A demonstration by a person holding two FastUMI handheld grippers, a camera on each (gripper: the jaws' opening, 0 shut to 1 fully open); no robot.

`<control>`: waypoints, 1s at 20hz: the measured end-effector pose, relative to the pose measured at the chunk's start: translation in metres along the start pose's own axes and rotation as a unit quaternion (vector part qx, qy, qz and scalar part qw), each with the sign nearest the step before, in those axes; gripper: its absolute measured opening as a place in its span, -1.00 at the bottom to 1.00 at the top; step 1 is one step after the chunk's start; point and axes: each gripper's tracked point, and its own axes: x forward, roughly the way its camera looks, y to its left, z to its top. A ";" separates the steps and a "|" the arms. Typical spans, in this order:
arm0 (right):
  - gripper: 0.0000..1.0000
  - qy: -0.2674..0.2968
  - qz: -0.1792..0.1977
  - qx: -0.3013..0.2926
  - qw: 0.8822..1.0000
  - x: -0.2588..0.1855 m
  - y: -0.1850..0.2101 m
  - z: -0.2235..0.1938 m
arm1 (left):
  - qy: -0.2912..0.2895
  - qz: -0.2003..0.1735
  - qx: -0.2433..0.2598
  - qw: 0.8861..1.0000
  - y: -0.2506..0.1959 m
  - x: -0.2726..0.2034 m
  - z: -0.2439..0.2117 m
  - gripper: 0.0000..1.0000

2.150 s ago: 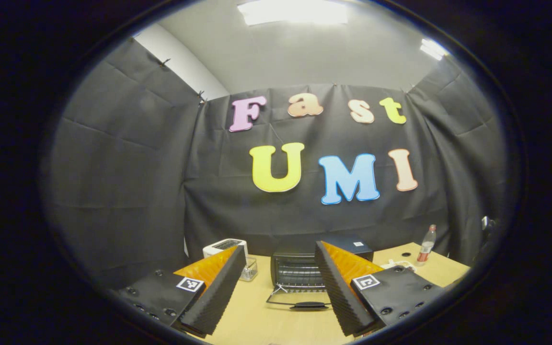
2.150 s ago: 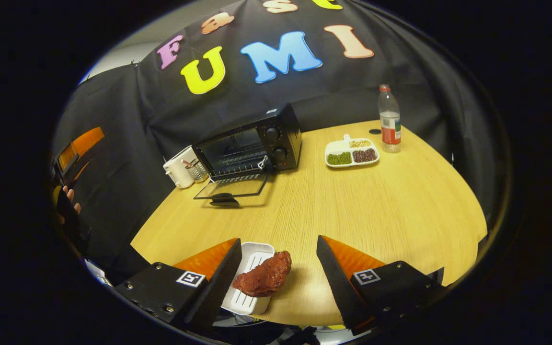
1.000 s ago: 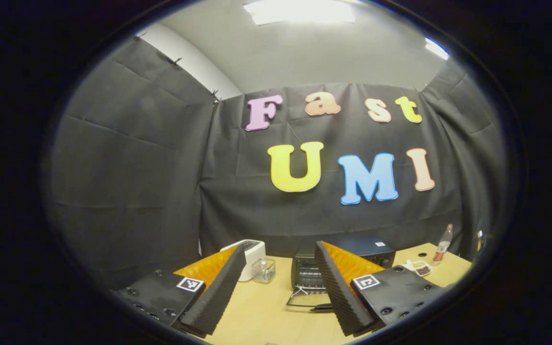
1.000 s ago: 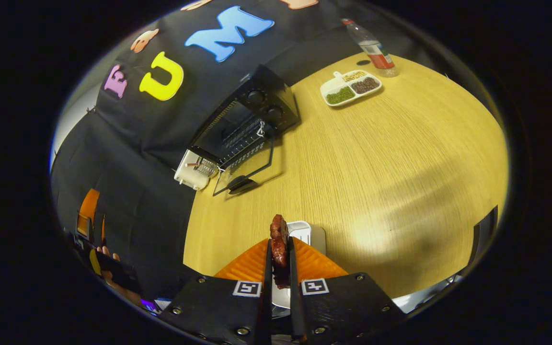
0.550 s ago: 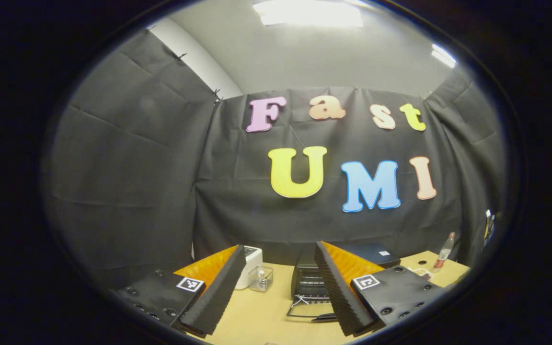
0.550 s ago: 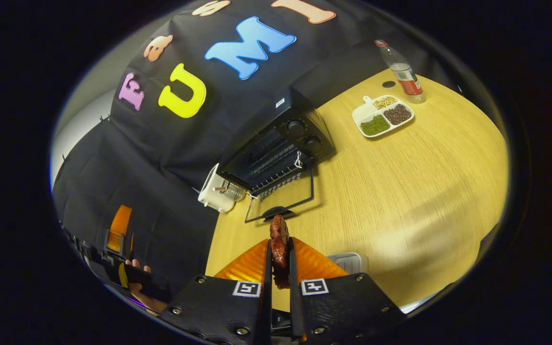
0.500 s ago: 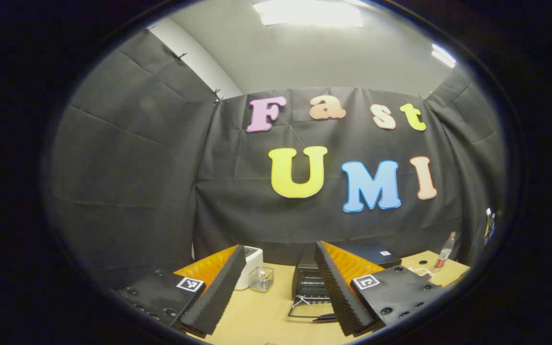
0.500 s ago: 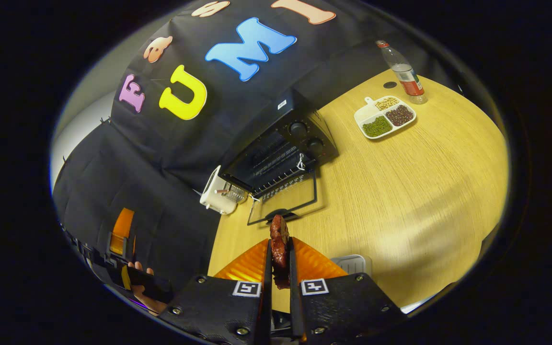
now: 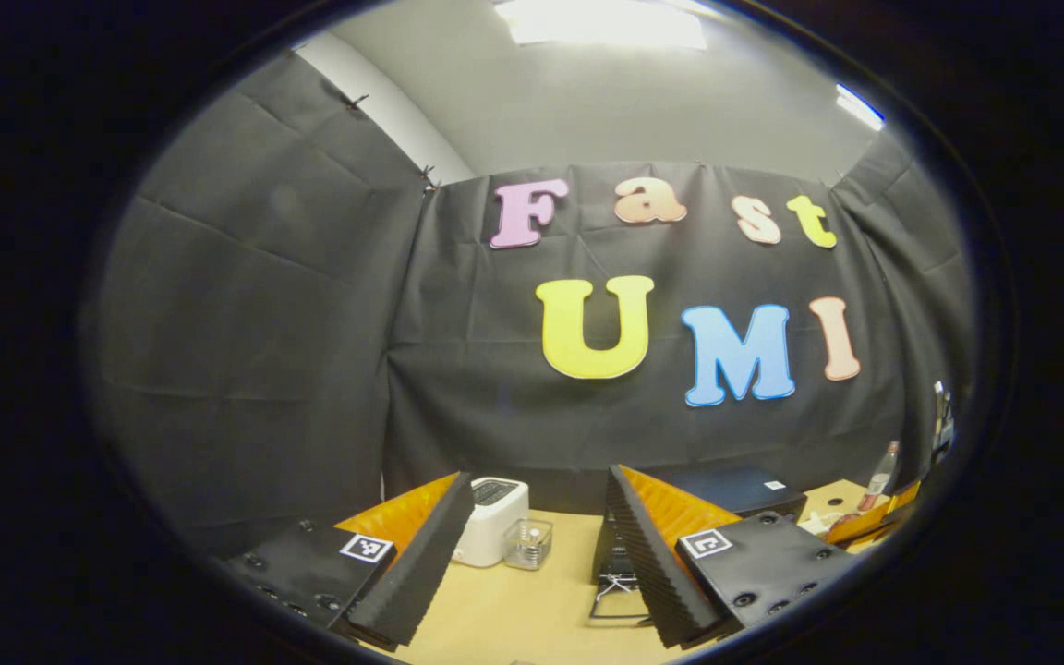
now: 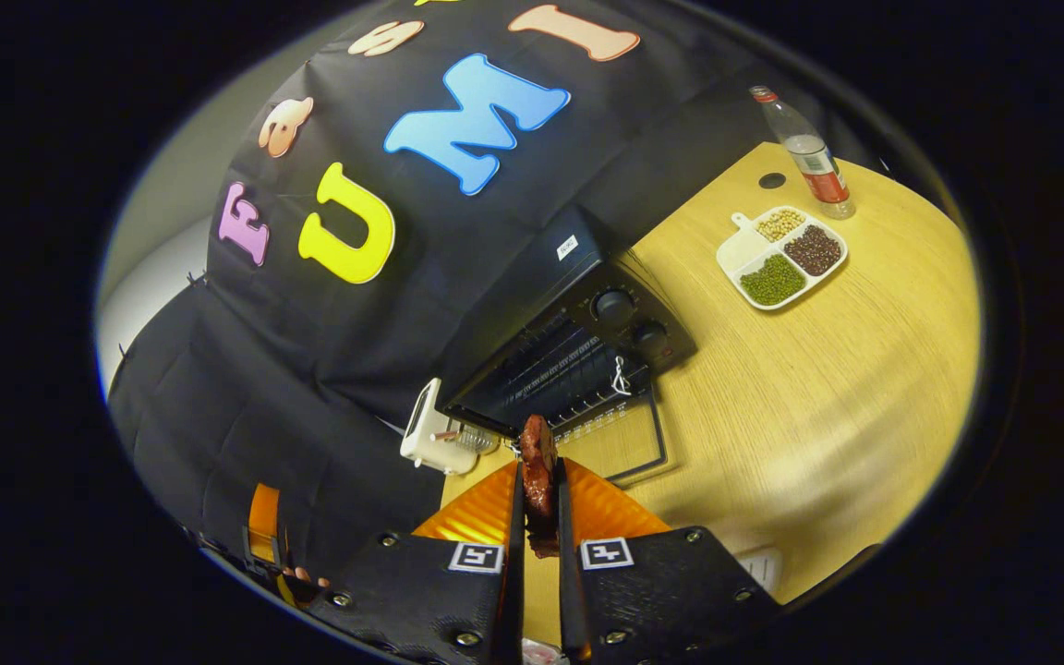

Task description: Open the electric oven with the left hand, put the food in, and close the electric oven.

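The wooden table (image 10: 818,388) carried all the items, with the black electric oven (image 10: 578,305) standing at its far edge against the cloth wall. The oven's glass door (image 10: 624,443) lay folded down flat toward the front, exposing the wire rack (image 10: 569,369) inside; in the left gripper view the oven (image 9: 735,485) appeared partly hidden behind that claw's own finger. A white toaster (image 10: 426,434) stood just beside the oven, with a small clear container (image 9: 529,543) next to it. Toward the far right of the table lay a divided white dish (image 10: 781,251) holding green, dark and pale grains, and a plastic bottle (image 10: 809,152) stood upright near it. The right claw (image 10: 538,517) was pressed together on the food (image 10: 538,466), a reddish-brown piece of meat held upright between both fingers, above the table just in front of the lowered door. The left claw (image 9: 537,545) stood wide apart and held nothing, raised above the near table edge and facing the toaster and oven. It was also seen at the lower left of the right gripper view (image 10: 264,526).
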 end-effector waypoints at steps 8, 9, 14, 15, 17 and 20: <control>-0.68 -0.022 0.009 0.036 0.999 0.080 0.017 0.008 | 0.013 0.010 0.009 1.000 0.036 0.030 -0.012 0.99; -0.68 -0.024 0.009 0.040 0.999 0.090 0.019 0.008 | 0.016 0.011 0.011 1.000 0.039 0.033 -0.015 0.99; -0.68 -0.025 0.012 0.071 0.997 0.138 0.017 0.002 | 0.031 0.015 0.023 0.999 0.056 0.040 -0.030 0.94; -0.68 -0.029 0.011 0.079 0.996 0.146 0.015 0.002 | 0.034 0.016 0.024 0.999 0.060 0.042 -0.032 0.92; -0.68 -0.041 0.016 0.091 0.995 0.161 0.015 0.005 | 0.040 0.019 0.028 0.999 0.067 0.045 -0.036 0.89; -0.68 -0.080 0.036 0.088 0.992 0.177 0.018 0.017 | 0.046 0.021 0.034 0.998 0.075 0.050 -0.039 0.89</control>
